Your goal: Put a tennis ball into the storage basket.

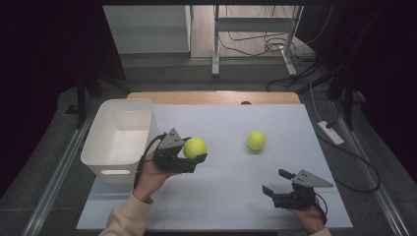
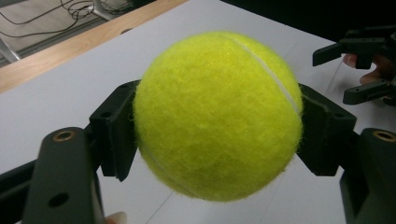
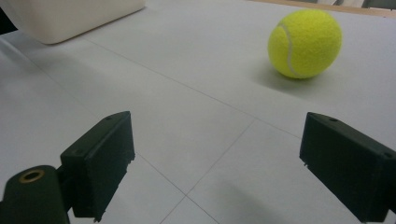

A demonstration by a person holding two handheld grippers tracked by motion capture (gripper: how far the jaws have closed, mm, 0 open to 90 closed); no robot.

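My left gripper (image 1: 195, 152) is shut on a yellow tennis ball (image 1: 194, 147), lifted a little above the table just right of the white bin (image 1: 118, 138). In the left gripper view the ball (image 2: 217, 114) sits squeezed between the two black pads, one pad (image 2: 116, 130) on each side. A second tennis ball (image 1: 256, 140) lies on the white table sheet further right; the right gripper view has it (image 3: 304, 43) ahead and to the right. My right gripper (image 1: 278, 183) rests open near the front right of the table, nothing between its jaws (image 3: 219, 163).
The white bin stands at the table's left edge, its corner (image 3: 70, 18) visible in the right gripper view. A wooden strip (image 1: 214, 97) borders the far side of the table. Cables and a power strip (image 1: 330, 132) lie on the floor to the right.
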